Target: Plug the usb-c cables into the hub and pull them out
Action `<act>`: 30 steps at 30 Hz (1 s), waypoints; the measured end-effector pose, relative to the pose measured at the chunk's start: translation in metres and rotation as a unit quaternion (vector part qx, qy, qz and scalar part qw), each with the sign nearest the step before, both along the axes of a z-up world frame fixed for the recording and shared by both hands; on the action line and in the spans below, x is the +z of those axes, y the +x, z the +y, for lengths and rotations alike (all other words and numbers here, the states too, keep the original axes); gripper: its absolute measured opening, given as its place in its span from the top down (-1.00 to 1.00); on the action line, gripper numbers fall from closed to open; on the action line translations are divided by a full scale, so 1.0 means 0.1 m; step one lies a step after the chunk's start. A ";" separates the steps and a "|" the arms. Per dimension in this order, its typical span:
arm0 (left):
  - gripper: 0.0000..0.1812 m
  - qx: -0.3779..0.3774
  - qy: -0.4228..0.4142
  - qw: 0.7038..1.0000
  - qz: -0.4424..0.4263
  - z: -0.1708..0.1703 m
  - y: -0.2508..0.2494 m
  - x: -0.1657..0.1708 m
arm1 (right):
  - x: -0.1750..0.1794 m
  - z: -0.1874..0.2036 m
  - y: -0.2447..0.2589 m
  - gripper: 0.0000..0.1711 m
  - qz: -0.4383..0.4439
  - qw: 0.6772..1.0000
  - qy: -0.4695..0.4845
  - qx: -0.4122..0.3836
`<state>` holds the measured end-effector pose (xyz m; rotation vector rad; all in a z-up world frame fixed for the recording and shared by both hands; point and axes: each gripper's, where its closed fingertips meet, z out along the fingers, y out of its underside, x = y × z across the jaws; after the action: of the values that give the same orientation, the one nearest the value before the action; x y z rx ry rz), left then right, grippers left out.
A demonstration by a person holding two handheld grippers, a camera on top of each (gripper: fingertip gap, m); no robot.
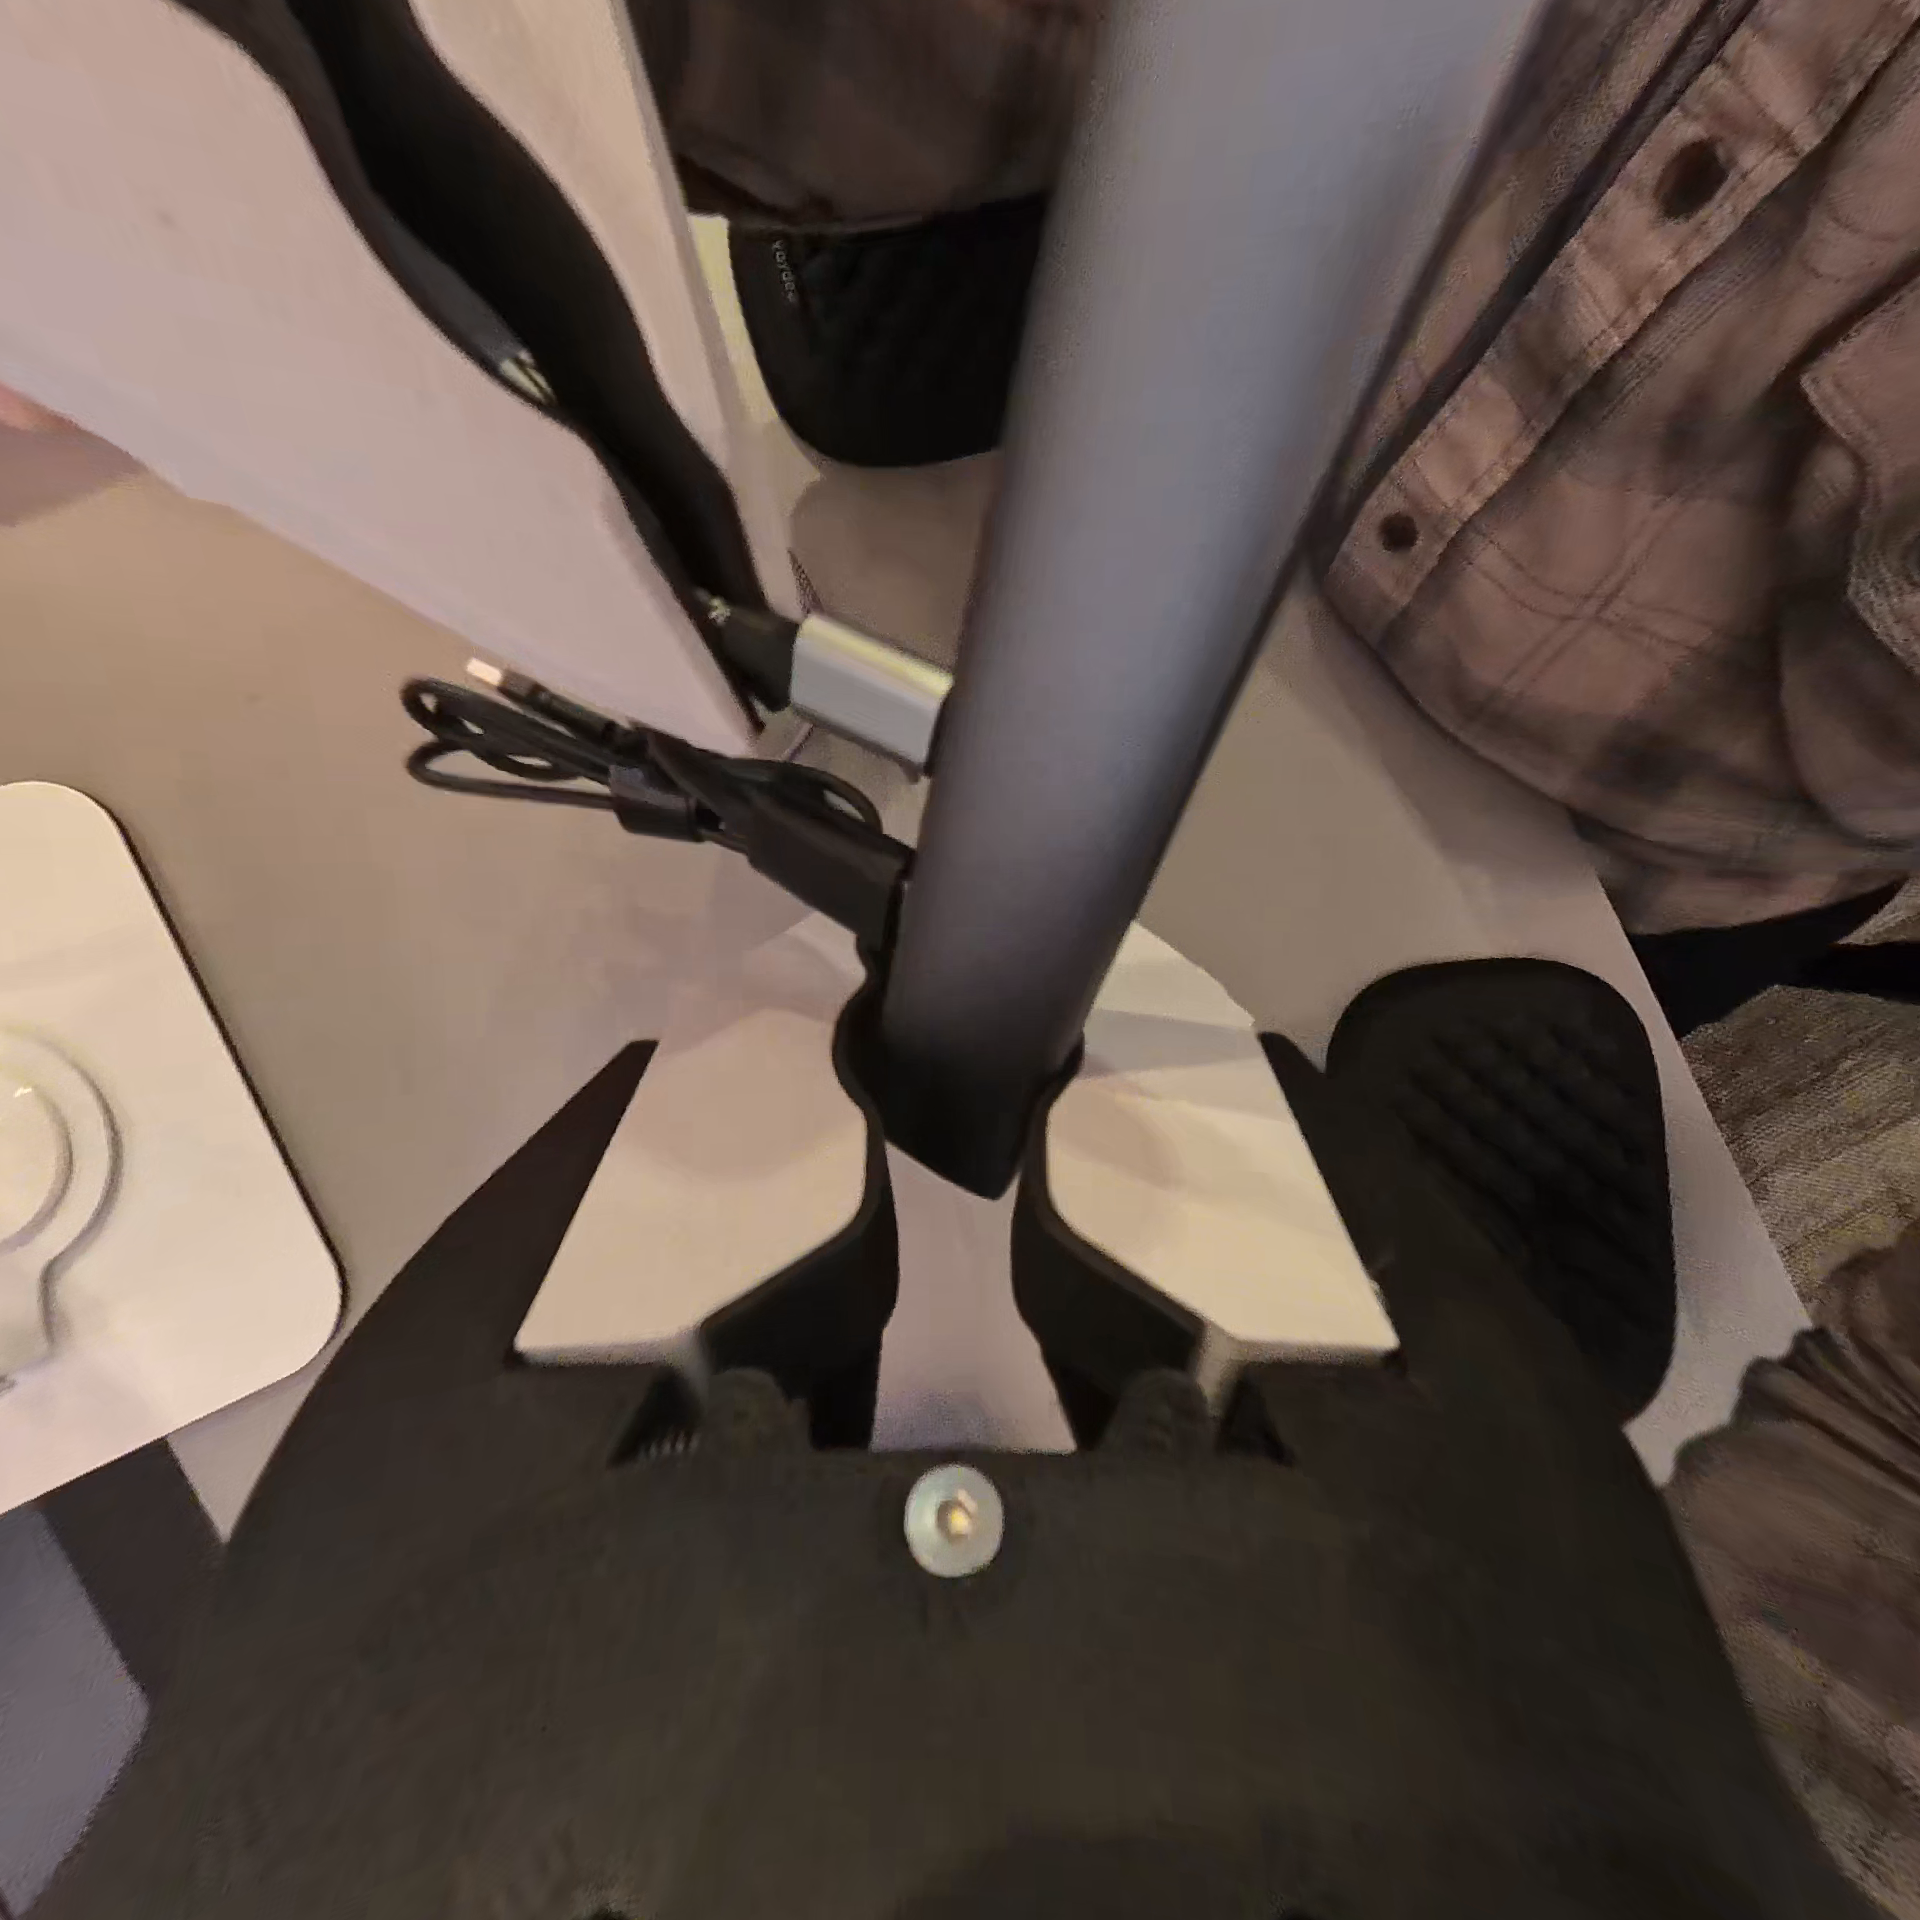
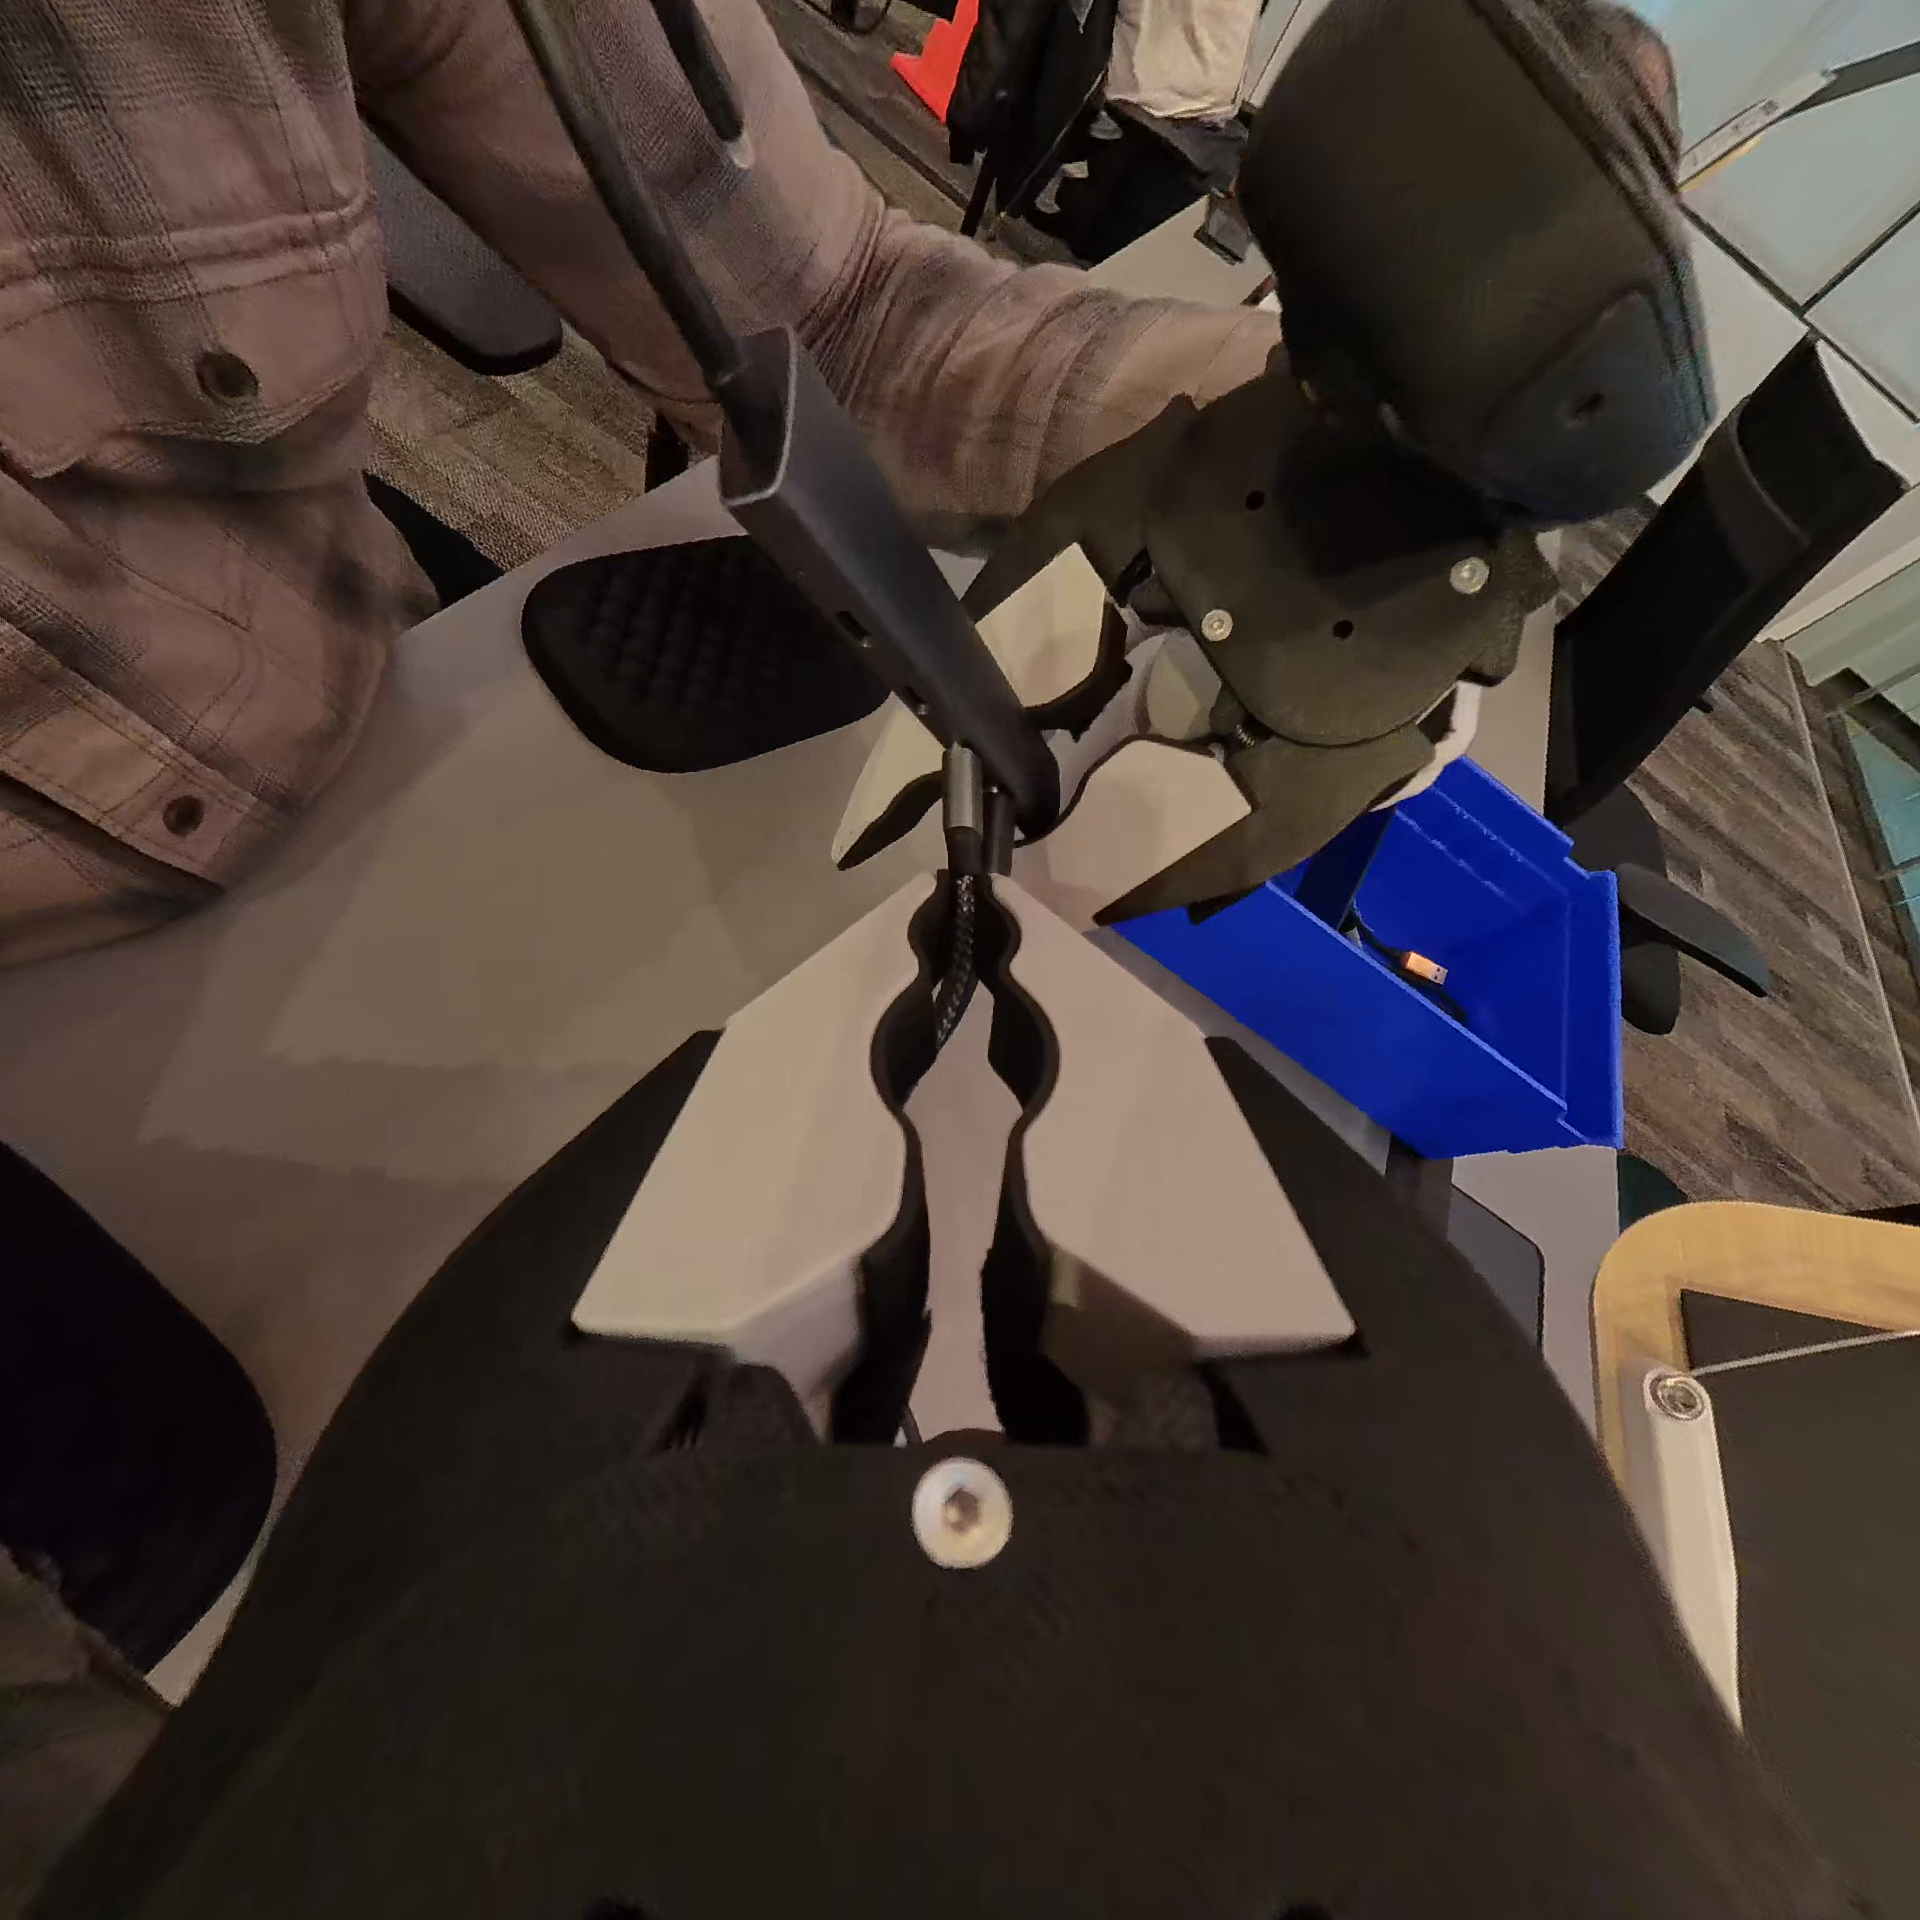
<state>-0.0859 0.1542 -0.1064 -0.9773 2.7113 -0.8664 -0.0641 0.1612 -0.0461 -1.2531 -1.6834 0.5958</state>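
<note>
My left gripper [image 1: 961, 1055] is shut on one end of the long grey hub [image 1: 1091, 520], which rises away from it above the white table [image 1: 364, 987]. In the right wrist view the hub [image 2: 862, 561] slants down to the left gripper [image 2: 1018, 779]. My right gripper [image 2: 961, 899] is shut on a braided black USB-C cable [image 2: 956, 987] just behind its silver plug [image 2: 961, 790]. The plug's tip meets the hub's side near the held end; how deep it sits is hidden. The plug [image 1: 862, 681] and the right gripper's fingers [image 1: 665, 488] also show in the left wrist view.
A bundled black cable [image 1: 582, 758] lies on the table beside the hub. A black wrist rest [image 1: 1507, 1143] sits near the table edge, a white pad [image 1: 135, 1091] at the left. A blue bin [image 2: 1299, 1018] with another cable [image 2: 1418, 971] stands to the right. A person in a plaid shirt [image 2: 156, 468] is close. The gap from one gripper's tips to the other's is roughly 6 cm.
</note>
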 end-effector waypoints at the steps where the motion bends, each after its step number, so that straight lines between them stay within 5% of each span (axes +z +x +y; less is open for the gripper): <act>1: 0.76 -0.002 0.006 1.000 -0.006 0.00 0.00 0.03 | 0.01 0.01 0.00 1.00 0.002 1.000 0.003 -0.004; 18: 0.81 0.003 0.022 0.993 -0.112 -0.03 0.00 0.45 | 0.40 -0.07 -0.19 0.85 0.149 0.987 0.019 0.060; 30: 0.81 0.040 0.127 0.977 -0.167 0.16 0.02 0.65 | 0.59 -0.09 -0.14 0.85 0.265 0.931 -0.203 0.147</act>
<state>-0.0841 0.1701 -0.0416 -0.7988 2.4045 -0.5890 -0.0779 0.1519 0.0129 -0.9880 -1.3244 1.3894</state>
